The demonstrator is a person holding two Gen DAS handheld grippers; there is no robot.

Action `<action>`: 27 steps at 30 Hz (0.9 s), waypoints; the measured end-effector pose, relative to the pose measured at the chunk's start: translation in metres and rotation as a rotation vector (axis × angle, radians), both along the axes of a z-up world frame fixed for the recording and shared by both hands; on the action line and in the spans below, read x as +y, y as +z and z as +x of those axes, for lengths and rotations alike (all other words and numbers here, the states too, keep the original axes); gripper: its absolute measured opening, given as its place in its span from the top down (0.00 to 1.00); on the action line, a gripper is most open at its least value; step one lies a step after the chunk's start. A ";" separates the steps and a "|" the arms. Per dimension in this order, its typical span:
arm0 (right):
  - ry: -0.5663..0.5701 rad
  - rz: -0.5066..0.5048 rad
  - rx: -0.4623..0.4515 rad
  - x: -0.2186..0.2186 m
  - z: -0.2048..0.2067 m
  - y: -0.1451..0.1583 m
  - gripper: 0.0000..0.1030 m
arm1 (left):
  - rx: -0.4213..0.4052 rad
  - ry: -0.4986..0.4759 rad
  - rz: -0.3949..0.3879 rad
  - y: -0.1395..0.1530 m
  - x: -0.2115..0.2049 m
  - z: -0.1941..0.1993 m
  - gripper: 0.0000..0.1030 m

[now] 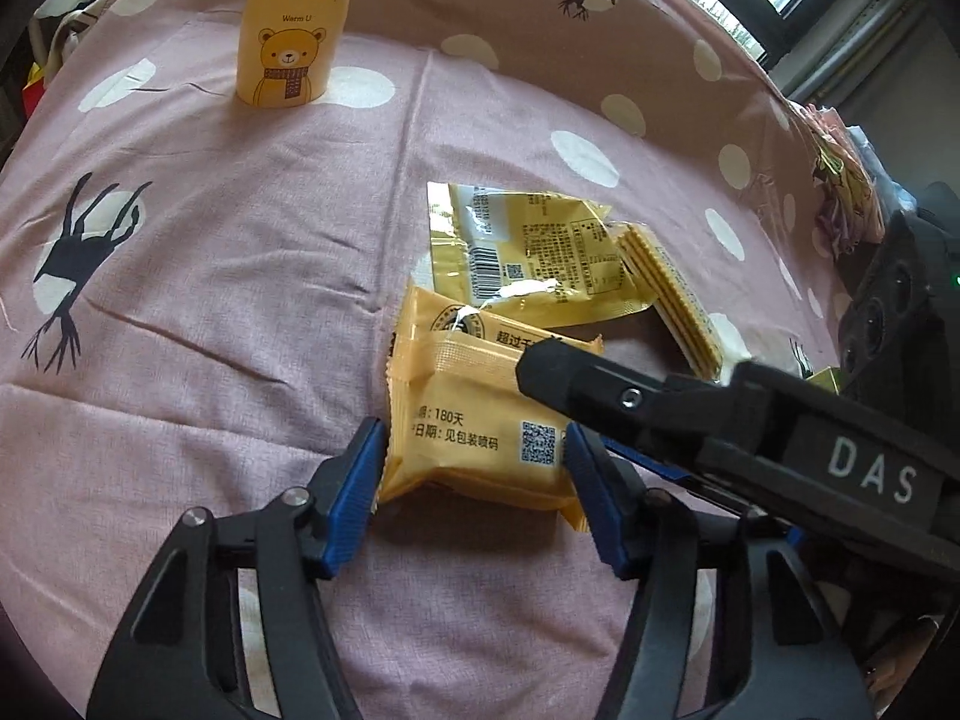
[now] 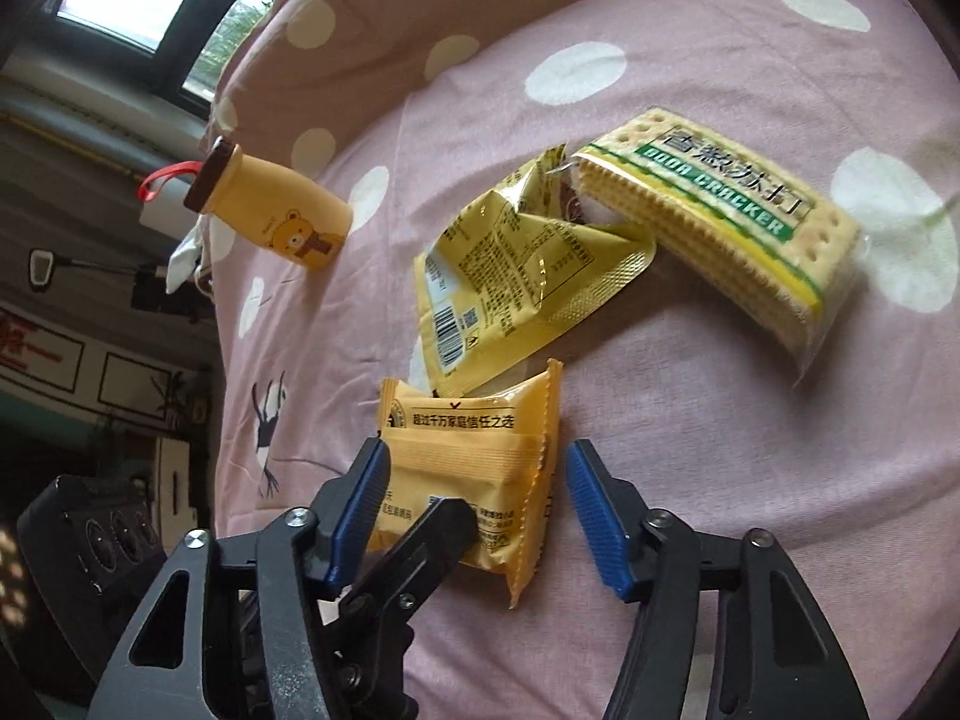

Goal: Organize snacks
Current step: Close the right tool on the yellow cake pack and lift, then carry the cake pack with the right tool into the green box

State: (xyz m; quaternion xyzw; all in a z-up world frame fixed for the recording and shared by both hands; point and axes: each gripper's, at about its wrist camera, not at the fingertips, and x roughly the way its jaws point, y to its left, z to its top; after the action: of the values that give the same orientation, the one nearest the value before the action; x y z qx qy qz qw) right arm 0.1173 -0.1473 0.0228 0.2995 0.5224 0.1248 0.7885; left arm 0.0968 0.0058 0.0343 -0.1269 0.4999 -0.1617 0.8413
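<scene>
Left wrist view: left gripper [image 1: 474,474] has its jaws wide, one blue pad on each side of the orange snack packet [image 1: 480,420]. Pads sit at or just off the packet's side edges; can't tell if there's real clamping force. Packet lies flat on the pink bedsheet [image 1: 210,300], printed back face up, long axis running straight ahead from the jaws, far crimped end pointing at the gold packet [image 1: 528,252]. Right gripper's finger [image 1: 600,378] crosses in from the right and lies over the packet's top right. Cracker sleeve [image 1: 678,300] sits ahead and to the right, bear bottle [image 1: 285,54] far ahead-left

To do it well: close on the firm filled middle, not the crimped seam, and lift level so the foil doesn't slip

Right wrist view: right gripper [image 2: 474,504] jaws also wide open, gripping nothing. Orange snack packet [image 2: 474,480] sits between them, biased to the left pad with a clear gap to the right pad. Left gripper's finger [image 2: 432,540] overlaps the packet's near end. Long axis again runs roughly ahead from the jaws, tilted slightly. Judgement: two grippers on one packet is crowded, so one should back off before the other closes
</scene>
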 end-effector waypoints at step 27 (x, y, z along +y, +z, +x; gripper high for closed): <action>-0.185 -0.206 -0.299 -0.086 -0.109 0.124 0.55 | -0.357 -0.313 -0.069 0.110 -0.121 -0.086 0.57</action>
State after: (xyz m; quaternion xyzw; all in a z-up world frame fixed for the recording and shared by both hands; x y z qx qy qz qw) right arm 0.0088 -0.2336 0.1472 0.2419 0.3799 0.0409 0.8919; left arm 0.0110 -0.1148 0.1445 -0.0460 0.3512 -0.3269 0.8762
